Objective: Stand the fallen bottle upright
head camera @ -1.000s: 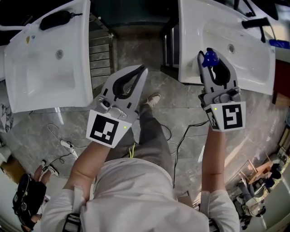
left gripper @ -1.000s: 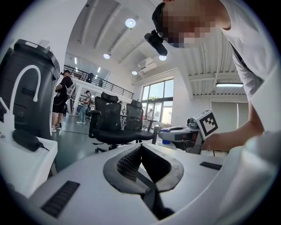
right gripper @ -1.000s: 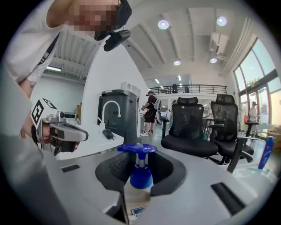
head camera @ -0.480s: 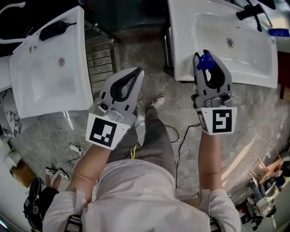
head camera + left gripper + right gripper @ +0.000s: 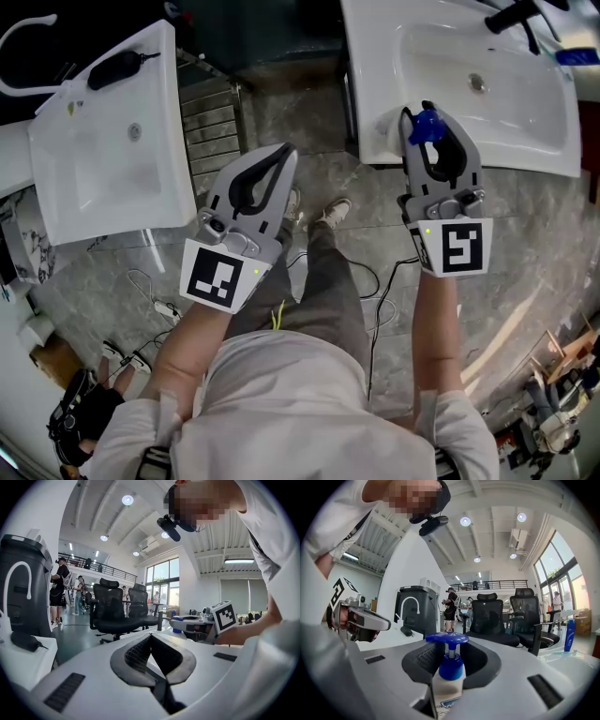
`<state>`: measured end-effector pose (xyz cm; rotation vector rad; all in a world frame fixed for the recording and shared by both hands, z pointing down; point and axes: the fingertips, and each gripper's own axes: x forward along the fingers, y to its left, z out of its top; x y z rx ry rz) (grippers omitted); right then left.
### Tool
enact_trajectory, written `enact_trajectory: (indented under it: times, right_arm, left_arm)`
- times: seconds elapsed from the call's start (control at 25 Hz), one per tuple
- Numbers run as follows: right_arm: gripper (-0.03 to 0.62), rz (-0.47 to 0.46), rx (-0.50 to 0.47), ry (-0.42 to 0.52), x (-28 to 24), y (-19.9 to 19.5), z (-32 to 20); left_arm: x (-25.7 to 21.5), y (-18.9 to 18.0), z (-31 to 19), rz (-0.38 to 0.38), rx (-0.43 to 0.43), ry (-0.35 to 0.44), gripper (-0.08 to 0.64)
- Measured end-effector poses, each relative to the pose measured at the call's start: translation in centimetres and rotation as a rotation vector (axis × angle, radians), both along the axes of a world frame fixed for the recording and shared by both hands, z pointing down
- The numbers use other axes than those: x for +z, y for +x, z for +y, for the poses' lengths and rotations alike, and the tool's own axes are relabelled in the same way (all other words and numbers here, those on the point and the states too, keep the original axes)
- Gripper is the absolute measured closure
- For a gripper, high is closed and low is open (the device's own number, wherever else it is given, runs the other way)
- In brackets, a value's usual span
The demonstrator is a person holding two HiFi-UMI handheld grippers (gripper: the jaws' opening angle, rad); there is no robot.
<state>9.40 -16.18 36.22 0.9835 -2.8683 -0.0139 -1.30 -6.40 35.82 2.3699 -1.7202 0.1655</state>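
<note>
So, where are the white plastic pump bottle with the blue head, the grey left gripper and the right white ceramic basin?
white pump bottle point(image 5: 451, 670), right gripper view, blue collar.
left gripper point(image 5: 289, 152), head view, closed jaw tips.
right basin point(image 5: 525, 150), head view, front rim.

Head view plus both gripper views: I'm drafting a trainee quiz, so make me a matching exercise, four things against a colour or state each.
1. left gripper
2. right gripper
3. bottle's pump
4. right washbasin

A. white, with a drain hole
B. blue
C. jaws together, nothing between them
D. clamped on the bottle

Pairs: 1-C, 2-D, 3-B, 4-A
</note>
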Motion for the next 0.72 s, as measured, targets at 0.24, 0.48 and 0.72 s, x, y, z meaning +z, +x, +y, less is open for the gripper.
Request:
enact_trajectory:
  times: [0.24,0.48,0.72]
  right_arm:
    - [0.488,0.006,-0.028,-0.007,0.9,-0.7,-0.2]
    - [0.383,0.034,-0.044,0.005,-0.3,0.2,0.0]
    - [0.362,0.049,-0.062,-0.010,-0.3,0.5,-0.1]
  left_arm:
    - [0.7,-0.5,0.1,-0.006,-0.004,-0.009,0.541]
    - [-0.6,0.8,0.8,-0.013,-0.008,0.001,0.541]
    - [-0.8,1.3,1.0,-0.011,-0.005,0.003,0.541]
